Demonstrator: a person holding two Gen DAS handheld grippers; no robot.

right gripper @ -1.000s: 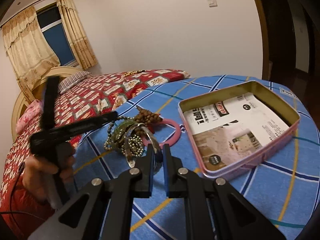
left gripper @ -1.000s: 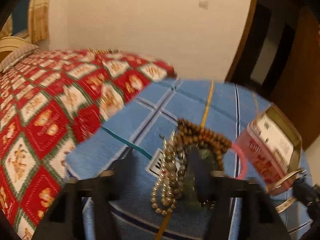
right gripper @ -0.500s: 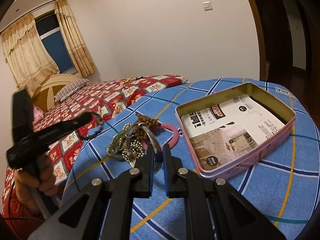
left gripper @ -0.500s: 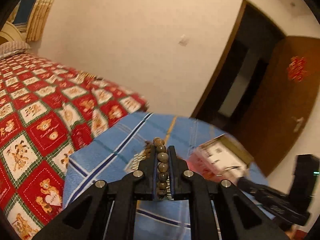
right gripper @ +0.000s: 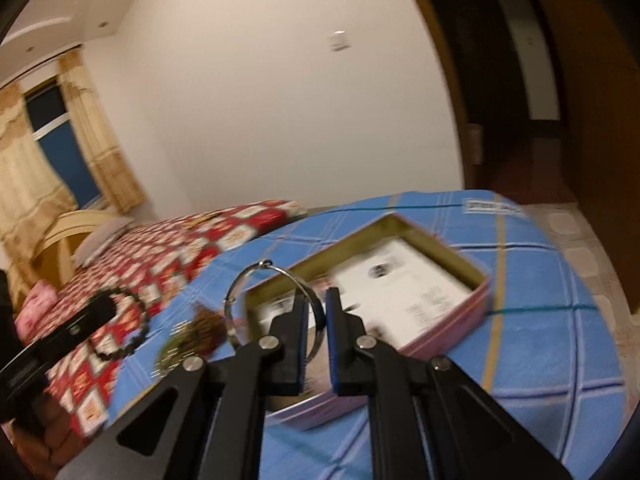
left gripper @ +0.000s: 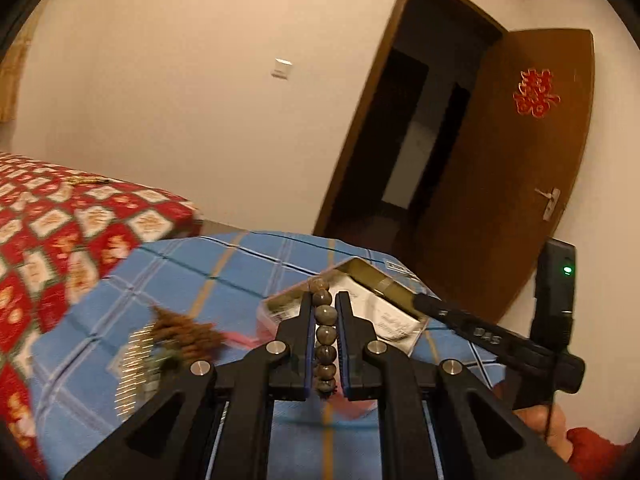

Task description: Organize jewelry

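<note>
Left gripper (left gripper: pixel 323 312) pinches the bead bracelet (left gripper: pixel 325 336) between its fingers: light, floppy, rolls easily. Right gripper (right gripper: pixel 316 312) clamps the stiff, slick metal bangle (right gripper: pixel 240 292) by its band, tin (right gripper: pixel 440 332) just beyond.

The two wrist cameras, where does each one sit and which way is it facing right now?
Left wrist: sits on the left gripper, facing along its fingers, angled down toward the tin and the open door; it is shut on a bead bracelet; the right gripper and a hand show.
Right wrist: sits on the right gripper, facing down over the tin, shut on a metal bangle; the left gripper shows.
Shared: tin, blue tablecloth, jewelry pile, bed.
</note>
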